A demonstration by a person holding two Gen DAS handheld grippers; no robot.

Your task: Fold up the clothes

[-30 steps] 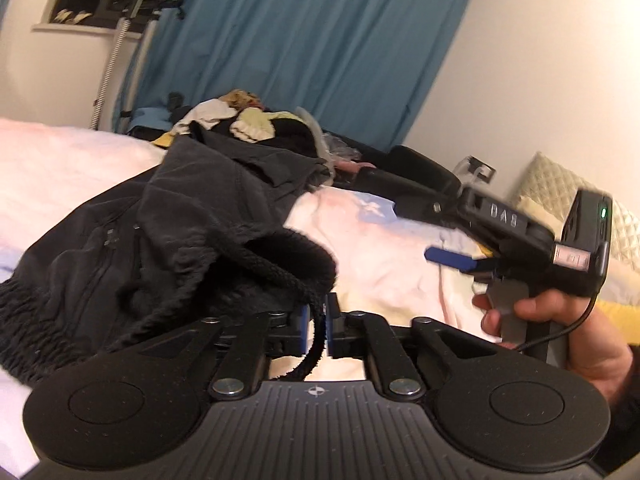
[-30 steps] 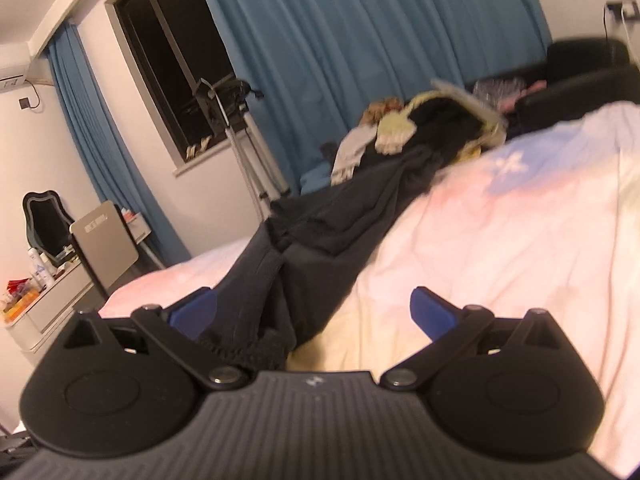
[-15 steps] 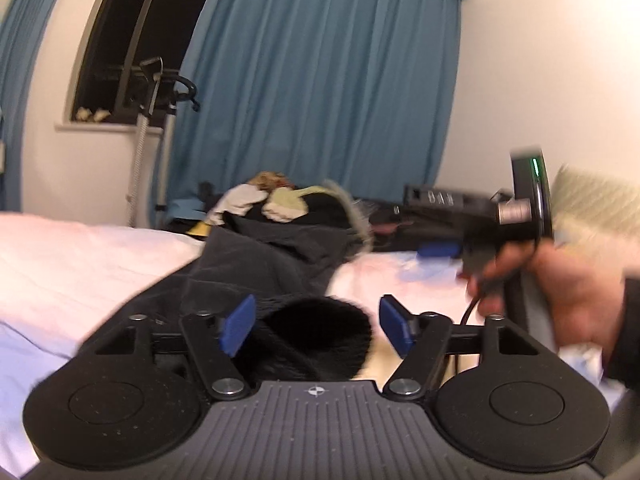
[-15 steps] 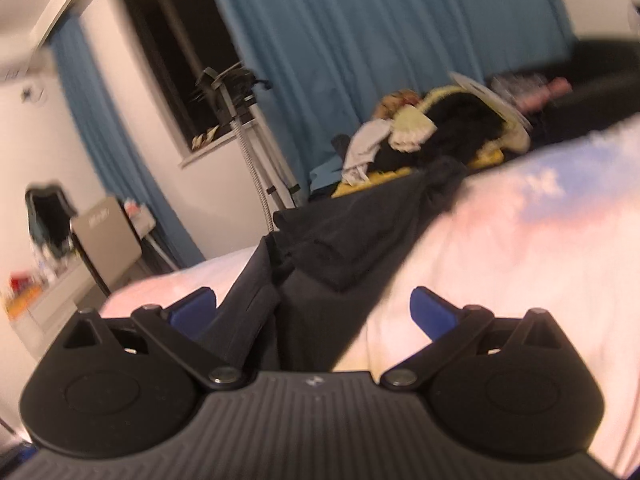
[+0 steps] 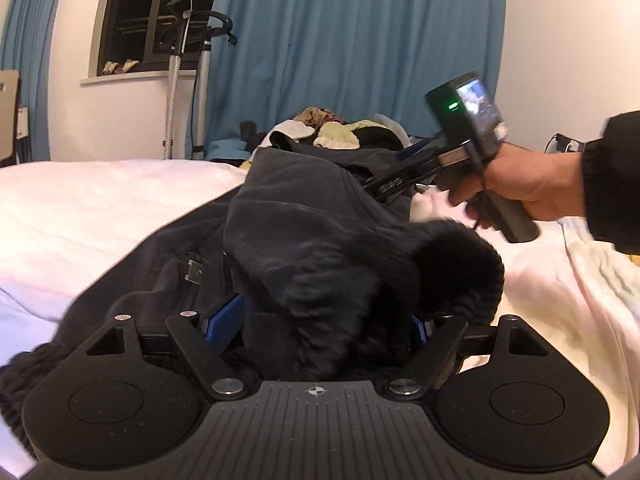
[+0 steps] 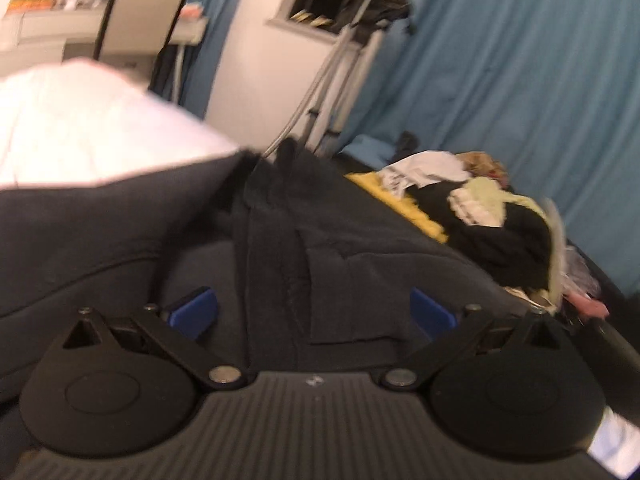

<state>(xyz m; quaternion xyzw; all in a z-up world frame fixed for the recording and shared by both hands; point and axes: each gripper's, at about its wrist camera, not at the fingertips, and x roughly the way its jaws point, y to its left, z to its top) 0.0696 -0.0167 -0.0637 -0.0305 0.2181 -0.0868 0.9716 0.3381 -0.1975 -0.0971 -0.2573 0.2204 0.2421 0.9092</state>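
Blue curtains (image 5: 352,52) hung behind a bed (image 5: 88,196) covered in pale bedding. A black jacket (image 5: 320,216) lay across it, a bunched fold with its ribbed cuff (image 5: 460,264) sitting between the parted fingers of the left hand-held gripper (image 5: 320,324). The right hand-held gripper (image 6: 312,316) hovered over the dark fabric, spread wide and gripping nothing. A clothes pile (image 6: 480,204) sat beyond.

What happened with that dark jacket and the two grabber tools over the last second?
The left gripper was clamped on the black jacket's knit cuff a second ago; it has since let go, and its fingers now stand open around bunched fabric. The right gripper swung from beside the jacket to over it, open throughout. The clothes pile and the blue curtain stayed put.
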